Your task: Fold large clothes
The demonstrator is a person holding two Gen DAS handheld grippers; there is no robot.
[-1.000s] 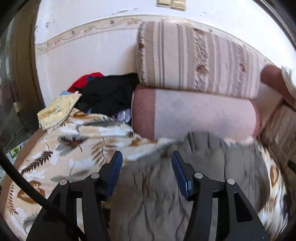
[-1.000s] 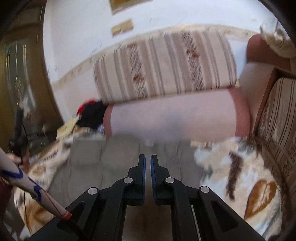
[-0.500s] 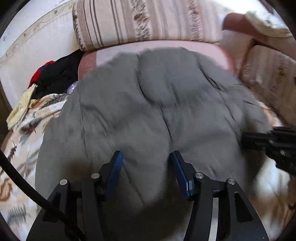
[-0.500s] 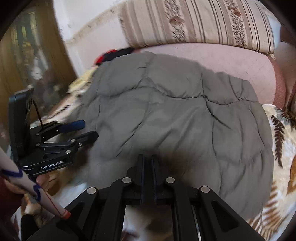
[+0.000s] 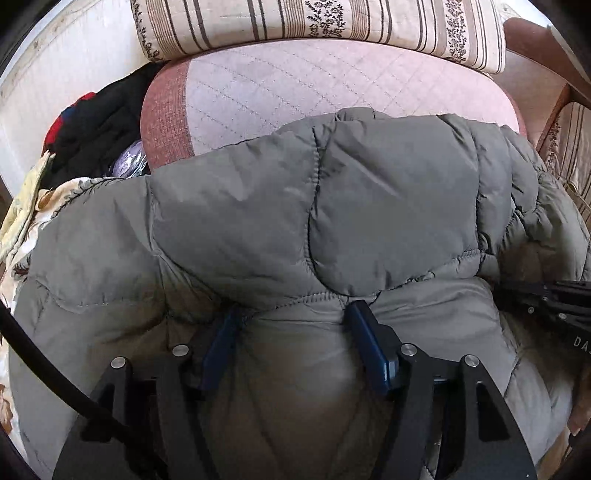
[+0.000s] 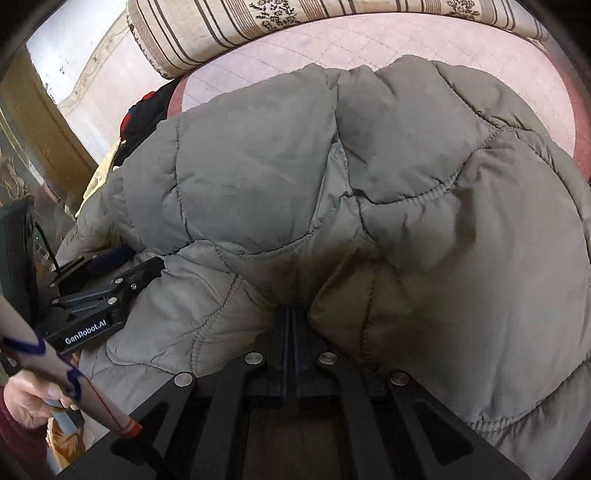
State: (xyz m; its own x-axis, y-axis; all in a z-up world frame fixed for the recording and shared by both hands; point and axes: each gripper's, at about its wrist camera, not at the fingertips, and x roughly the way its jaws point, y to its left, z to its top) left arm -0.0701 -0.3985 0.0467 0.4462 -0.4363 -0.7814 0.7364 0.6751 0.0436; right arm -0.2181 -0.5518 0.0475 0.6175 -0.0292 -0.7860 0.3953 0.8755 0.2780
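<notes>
Jacket (image 5: 280, 206) folded over; left gripper (image 5: 295, 314) spread, jaws just widening; right gripper (image 6: 290, 314) pressed together, possibly pinching fabric.

Jacket (image 5: 317, 206) on sofa, before bolster (image 5: 332, 85); clothes pile (image 5: 92, 125) left.

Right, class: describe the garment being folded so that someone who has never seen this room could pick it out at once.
Find the pink quilted bolster cushion lying under the beige striped cushion on the sofa. In front of it, filling the seat, lies the grey puffy quilted jacket. Unlike the black and red clothes heaped at the bolster's left end, it is plain grey, padded and stitched into panels.
</notes>
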